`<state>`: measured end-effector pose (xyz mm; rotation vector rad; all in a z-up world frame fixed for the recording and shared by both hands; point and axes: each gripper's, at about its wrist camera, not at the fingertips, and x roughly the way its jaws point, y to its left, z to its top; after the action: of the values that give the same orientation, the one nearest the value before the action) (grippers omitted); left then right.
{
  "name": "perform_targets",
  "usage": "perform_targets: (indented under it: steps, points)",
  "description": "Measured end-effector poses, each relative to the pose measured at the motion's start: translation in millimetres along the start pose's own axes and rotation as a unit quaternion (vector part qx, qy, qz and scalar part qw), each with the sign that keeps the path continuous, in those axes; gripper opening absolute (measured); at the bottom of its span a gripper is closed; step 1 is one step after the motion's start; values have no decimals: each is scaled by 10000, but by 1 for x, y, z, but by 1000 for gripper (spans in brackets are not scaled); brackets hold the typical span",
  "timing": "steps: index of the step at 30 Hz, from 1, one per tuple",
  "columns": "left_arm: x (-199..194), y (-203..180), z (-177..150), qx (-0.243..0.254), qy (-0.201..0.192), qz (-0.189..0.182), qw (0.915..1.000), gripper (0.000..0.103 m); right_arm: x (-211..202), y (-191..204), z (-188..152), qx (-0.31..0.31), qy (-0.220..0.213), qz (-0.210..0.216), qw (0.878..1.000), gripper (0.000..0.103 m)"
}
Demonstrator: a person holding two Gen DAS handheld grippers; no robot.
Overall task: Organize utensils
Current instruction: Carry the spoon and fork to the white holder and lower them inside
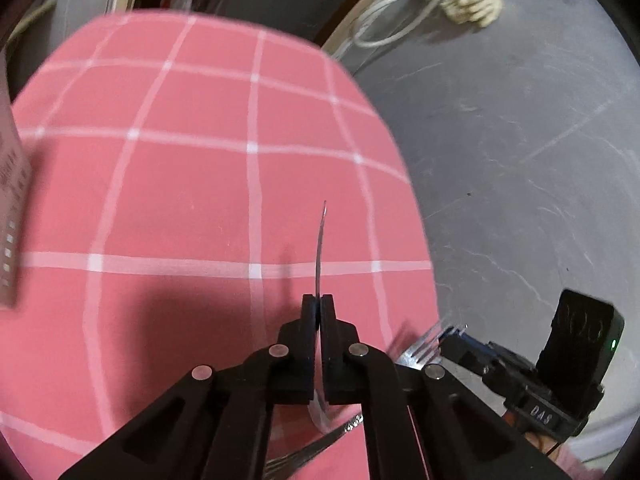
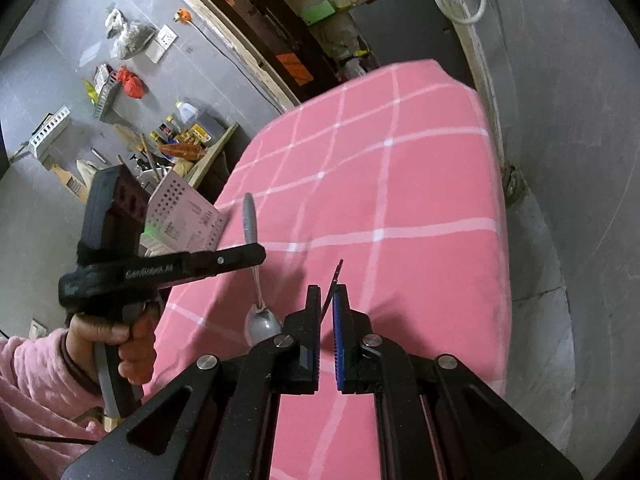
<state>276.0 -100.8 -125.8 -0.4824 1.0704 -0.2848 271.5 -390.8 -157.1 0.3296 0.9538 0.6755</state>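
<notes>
My left gripper [image 1: 319, 304] is shut on a metal spoon [image 1: 320, 248], seen edge-on, held above the pink checked cloth [image 1: 192, 184]. In the right wrist view the same spoon [image 2: 256, 280] hangs bowl-down from the left gripper [image 2: 256, 254]. My right gripper [image 2: 328, 292] is shut on a fork, whose thin handle [image 2: 335, 276] sticks up between the pads. In the left wrist view the fork's tines [image 1: 420, 346] show at the right gripper [image 1: 452, 340]. A second fork [image 1: 308, 452] lies on the cloth below my left gripper.
A white perforated utensil holder [image 2: 188, 216] stands at the cloth's left edge; it also shows in the left wrist view [image 1: 10, 200]. Grey floor [image 1: 520, 160] lies beyond the table's right edge. Cluttered shelves [image 2: 120, 120] stand on the left.
</notes>
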Motion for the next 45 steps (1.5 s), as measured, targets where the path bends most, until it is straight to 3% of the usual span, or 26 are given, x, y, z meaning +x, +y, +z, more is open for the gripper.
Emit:
perform_targets:
  steps: [6,16,23,29,36,45]
  points:
    - [-35,-16,-2,374,-613,124,9973,2,-25,39,12,-393,-493,-129,9979,2]
    - [-126,-24,17,869,-1810,267,9793,2,-70,122,59,-1314,-1325,-256,9821,2]
    - [-209,-8,36,761,-2669,294,9603,2,-81,192,100,-1847,-1943,-56,9634,2]
    - [-270,30,56,655,-3398,627,9361,2,-59,252,131,-2211,-2240,98,9491,2]
    - [-287,67,69,732,-3601,807,9265,2,-25,307,132,-2827,-2107,-229,9355,2]
    - [-250,98,50,896,-3341,908,9339,3,9,342,111,-3376,-1683,-877,9220,2]
